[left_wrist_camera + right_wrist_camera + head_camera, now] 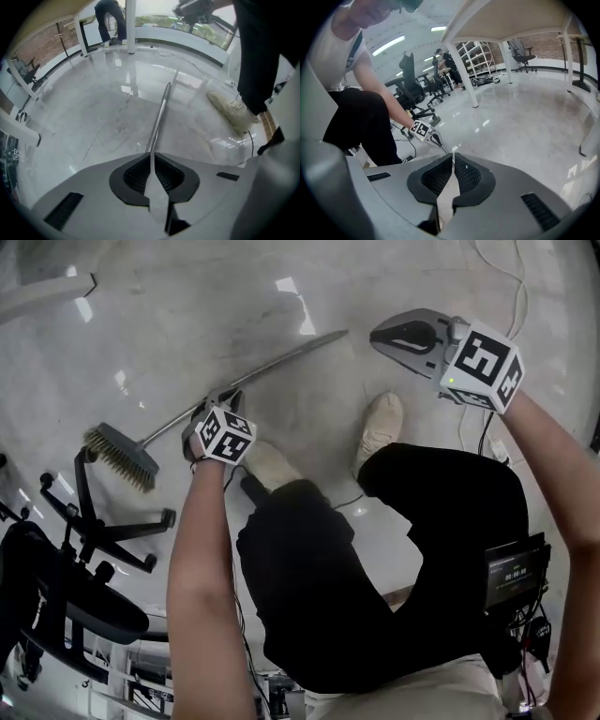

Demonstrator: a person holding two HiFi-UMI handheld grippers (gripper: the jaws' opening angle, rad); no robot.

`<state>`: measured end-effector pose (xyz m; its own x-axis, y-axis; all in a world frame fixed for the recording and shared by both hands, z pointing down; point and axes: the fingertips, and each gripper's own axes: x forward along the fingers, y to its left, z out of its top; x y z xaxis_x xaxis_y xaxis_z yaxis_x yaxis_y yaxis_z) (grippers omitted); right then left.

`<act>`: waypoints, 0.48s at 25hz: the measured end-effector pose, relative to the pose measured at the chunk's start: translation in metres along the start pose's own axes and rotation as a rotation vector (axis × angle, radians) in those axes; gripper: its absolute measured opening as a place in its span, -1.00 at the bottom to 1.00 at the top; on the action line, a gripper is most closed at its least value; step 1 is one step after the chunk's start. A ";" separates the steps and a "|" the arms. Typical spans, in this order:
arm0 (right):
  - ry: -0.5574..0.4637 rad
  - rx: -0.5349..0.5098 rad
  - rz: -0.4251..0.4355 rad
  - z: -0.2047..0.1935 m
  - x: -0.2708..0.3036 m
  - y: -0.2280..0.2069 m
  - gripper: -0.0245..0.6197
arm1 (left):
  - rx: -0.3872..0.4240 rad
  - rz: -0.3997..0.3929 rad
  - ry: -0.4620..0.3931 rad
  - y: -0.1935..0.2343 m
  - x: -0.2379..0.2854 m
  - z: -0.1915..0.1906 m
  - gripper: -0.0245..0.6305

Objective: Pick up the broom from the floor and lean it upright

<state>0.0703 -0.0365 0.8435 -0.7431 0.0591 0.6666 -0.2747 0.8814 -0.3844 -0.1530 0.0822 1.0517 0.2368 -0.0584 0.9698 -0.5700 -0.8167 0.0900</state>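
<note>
The broom lies flat on the glossy floor, its bristle head [122, 456] at the left. Its thin metal handle [281, 357] runs up and to the right. My left gripper [217, 401] points steeply down right over the handle's middle, just above the floor. In the left gripper view its jaws [151, 157] are shut with only a thin slit between the pads. The handle [161, 112] runs away from under their tips, and I see no grip on it. My right gripper [398, 334] hangs over the floor beyond the handle's far end. Its jaws [452, 159] are shut on nothing.
An office chair's star base [103, 531] stands close beside the bristle head. The person's two shoes [380, 427] [267, 465] are planted beside the handle. Cables [511, 296] trail at the right. A white table leg [461, 70] and more chairs [410, 89] stand farther off.
</note>
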 end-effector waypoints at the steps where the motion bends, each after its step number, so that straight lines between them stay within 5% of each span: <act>1: 0.013 0.001 -0.007 -0.005 0.000 -0.001 -0.85 | 0.015 0.005 0.010 0.001 0.005 -0.001 -0.87; 5: 0.033 -0.001 -0.014 -0.013 0.004 -0.003 -0.85 | 0.053 0.026 0.033 0.003 0.019 -0.003 -0.83; 7: 0.022 0.007 -0.013 -0.010 0.006 -0.003 -0.85 | 0.068 0.028 0.045 0.004 0.023 -0.004 -0.60; 12: 0.005 0.037 -0.022 -0.008 0.007 -0.004 -0.85 | 0.081 0.006 0.078 0.002 0.031 -0.012 -0.56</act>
<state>0.0717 -0.0361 0.8549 -0.7339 0.0422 0.6780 -0.3136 0.8643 -0.3932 -0.1564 0.0859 1.0845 0.1698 -0.0206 0.9853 -0.5045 -0.8607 0.0690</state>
